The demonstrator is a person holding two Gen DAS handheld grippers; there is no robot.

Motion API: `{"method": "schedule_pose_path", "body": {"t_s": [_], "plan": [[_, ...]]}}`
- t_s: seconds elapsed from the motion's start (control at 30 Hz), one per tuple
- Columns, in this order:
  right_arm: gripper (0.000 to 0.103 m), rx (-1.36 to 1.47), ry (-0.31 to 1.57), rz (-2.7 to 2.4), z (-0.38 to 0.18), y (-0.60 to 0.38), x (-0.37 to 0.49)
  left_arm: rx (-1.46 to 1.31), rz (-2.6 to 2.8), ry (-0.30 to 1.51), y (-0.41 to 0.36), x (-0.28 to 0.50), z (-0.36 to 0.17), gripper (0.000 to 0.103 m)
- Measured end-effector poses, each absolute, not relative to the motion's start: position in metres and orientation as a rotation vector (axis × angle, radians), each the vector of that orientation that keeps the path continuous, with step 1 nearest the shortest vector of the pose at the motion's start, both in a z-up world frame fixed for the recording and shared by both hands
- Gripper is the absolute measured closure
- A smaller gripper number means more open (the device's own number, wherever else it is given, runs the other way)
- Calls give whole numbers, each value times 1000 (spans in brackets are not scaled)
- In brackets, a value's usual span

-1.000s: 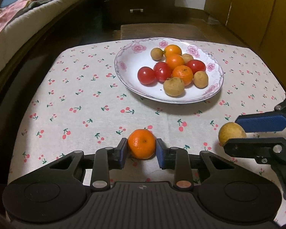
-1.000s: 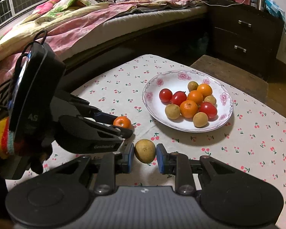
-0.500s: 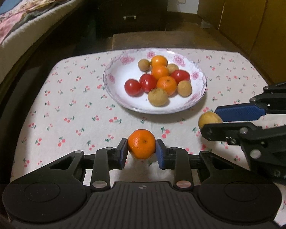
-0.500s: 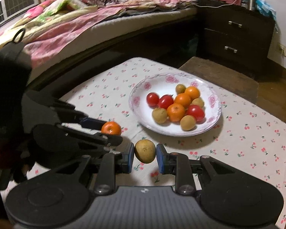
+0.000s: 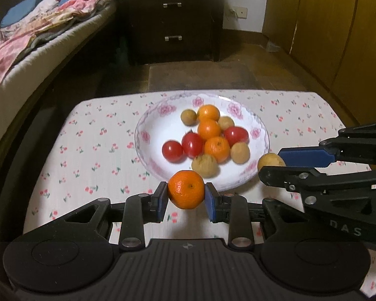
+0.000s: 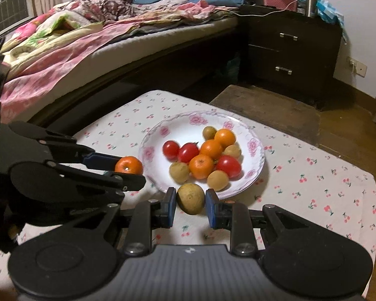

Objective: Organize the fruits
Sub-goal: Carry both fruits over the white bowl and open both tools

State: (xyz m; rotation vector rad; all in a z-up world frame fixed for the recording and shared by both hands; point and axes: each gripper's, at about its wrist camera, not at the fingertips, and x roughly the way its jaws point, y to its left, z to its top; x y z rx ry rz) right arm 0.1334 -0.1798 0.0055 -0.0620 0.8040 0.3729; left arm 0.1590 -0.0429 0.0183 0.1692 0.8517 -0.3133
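Orange: small, round, bright skin with a pale stem dimple facing the camera. Clamped between the blue pads of the left gripper, jaws closed to the fruit's width, held above the desk at the near rim of the plate.

Brown fruit: dull yellow-brown, rough skin, slightly oval. Gripped by the right gripper, jaws narrowed onto its sides, just at the plate's near edge, off the cloth.

Plate: white, pink flower border, sits mid-desk on a cherry-print cloth. Holds a pile of three oranges, three red tomatoes and four brown fruits, touching one another, a little blurred.

Pose: both grippers point toward the plate, side by side, level. From the left wrist view the right gripper enters from the right edge with its fruit beside the plate rim. From the right wrist view the left gripper reaches in from the left, its orange near the plate's left rim.
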Motion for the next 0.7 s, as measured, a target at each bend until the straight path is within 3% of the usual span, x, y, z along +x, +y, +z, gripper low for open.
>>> {"method": "schedule_pose_path", "body": {"t_s": [0.7], "plan": [[48, -12, 788, 323, -7, -189, 181, 164, -269, 859, -58, 195, 9, 65]]}}
